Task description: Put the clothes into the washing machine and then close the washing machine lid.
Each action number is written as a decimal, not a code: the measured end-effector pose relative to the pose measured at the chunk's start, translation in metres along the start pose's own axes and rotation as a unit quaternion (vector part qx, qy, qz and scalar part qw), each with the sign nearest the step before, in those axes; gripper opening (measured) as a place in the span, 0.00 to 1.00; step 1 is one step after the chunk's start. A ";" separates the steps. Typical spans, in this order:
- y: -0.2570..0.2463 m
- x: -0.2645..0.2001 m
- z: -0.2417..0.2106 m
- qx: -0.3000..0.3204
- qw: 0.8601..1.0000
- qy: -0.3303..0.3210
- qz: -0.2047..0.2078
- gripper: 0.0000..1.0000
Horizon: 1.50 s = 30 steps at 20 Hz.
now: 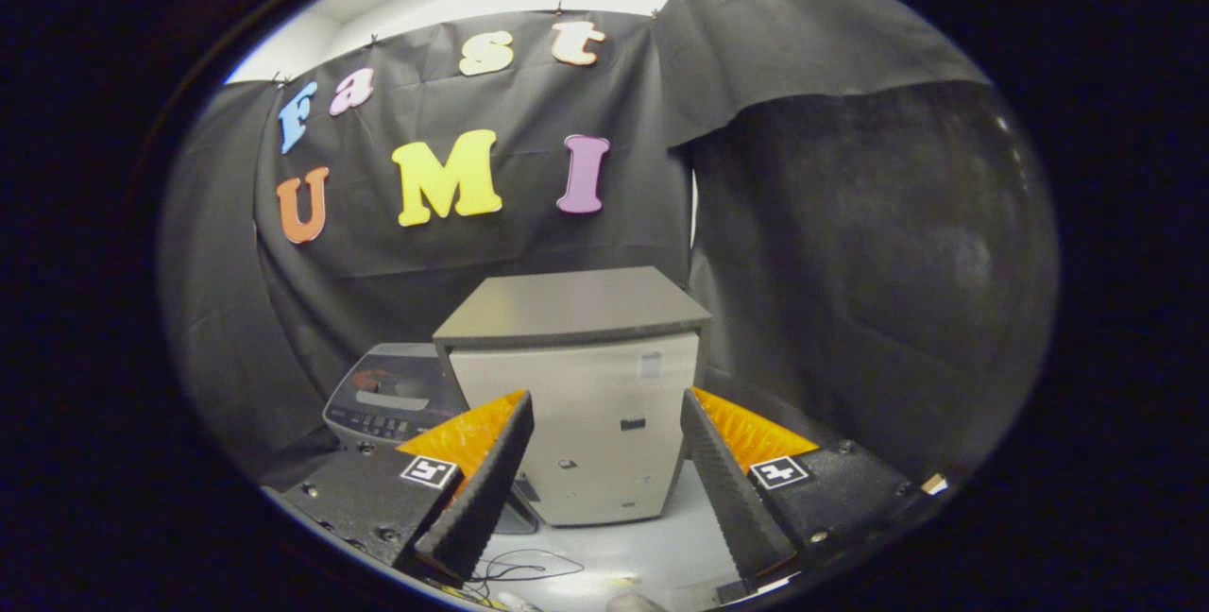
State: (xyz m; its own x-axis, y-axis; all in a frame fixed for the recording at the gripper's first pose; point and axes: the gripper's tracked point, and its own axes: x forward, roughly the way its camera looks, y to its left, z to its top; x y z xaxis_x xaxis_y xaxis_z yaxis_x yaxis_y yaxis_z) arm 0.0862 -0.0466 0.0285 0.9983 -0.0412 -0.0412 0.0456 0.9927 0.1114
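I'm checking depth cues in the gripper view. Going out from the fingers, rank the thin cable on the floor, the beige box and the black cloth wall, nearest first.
The gripper is open, its fingers holding nothing.
1. Thin cable, on the white floor between the fingers.
2. Beige box, standing just beyond them.
3. Black cloth wall, behind the box.

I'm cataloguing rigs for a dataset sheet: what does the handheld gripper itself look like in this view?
The handheld gripper has two long, tapering fingers with finely ribbed inner faces. Each finger sits on a flat black base plate with screws, and each plate carries a small square black-and-white marker. A thin dark cable loops on the white surface below.
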 end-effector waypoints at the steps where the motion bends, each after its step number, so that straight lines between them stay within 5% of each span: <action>1: -0.009 -0.012 -0.009 -0.004 1.000 0.001 0.001 0.98; 11: -0.052 -0.094 -0.042 -0.042 0.999 -0.003 0.022 0.98; 30: -0.059 -0.120 -0.051 -0.051 0.998 -0.007 0.039 0.98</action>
State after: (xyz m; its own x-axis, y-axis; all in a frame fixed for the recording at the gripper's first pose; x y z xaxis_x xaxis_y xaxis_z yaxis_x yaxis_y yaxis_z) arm -0.0385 -0.0943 -0.0241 0.9991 0.0366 -0.0222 -0.0363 0.9993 0.0124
